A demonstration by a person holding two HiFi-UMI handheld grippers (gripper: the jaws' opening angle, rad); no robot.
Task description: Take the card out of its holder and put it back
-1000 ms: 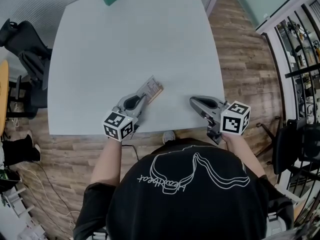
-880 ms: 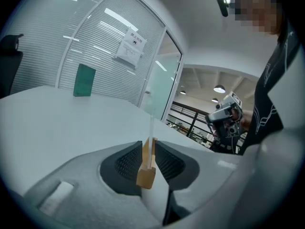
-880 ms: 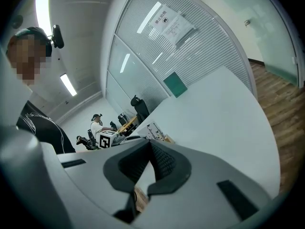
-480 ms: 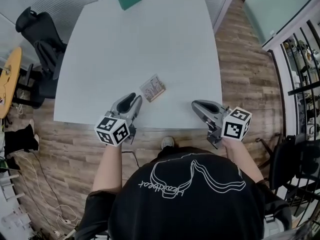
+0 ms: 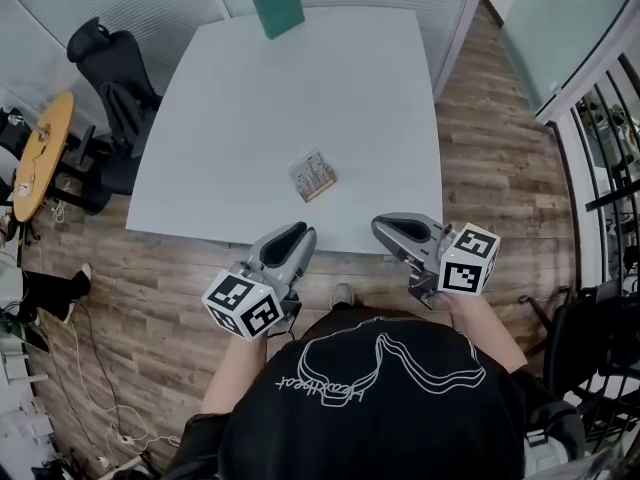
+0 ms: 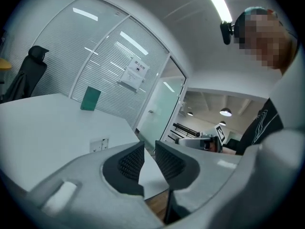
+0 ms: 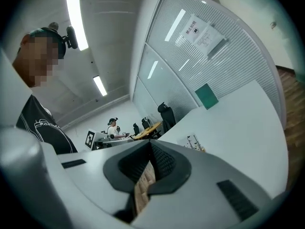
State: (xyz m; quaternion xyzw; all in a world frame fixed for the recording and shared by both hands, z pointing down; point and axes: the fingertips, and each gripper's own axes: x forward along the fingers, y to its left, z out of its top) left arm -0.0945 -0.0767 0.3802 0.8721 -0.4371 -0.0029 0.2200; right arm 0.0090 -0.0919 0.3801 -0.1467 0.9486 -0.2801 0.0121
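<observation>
Card holder [image 5: 313,176] on table [image 5: 230,118], print illegible; left gripper [image 5: 299,232] fingers apart, closing, empty; right gripper [image 5: 381,225] fingers together, empty.

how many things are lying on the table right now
2: a card holder near the front edge of the table, and a green book at the far edge. The whole table top is in view.

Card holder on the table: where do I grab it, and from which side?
Take the card holder by its edge nearest the person, coming in low from the front side of the table. It lies flat and a bit turned, nothing close around it, so that thin near edge is probably easiest to pinch.
</observation>
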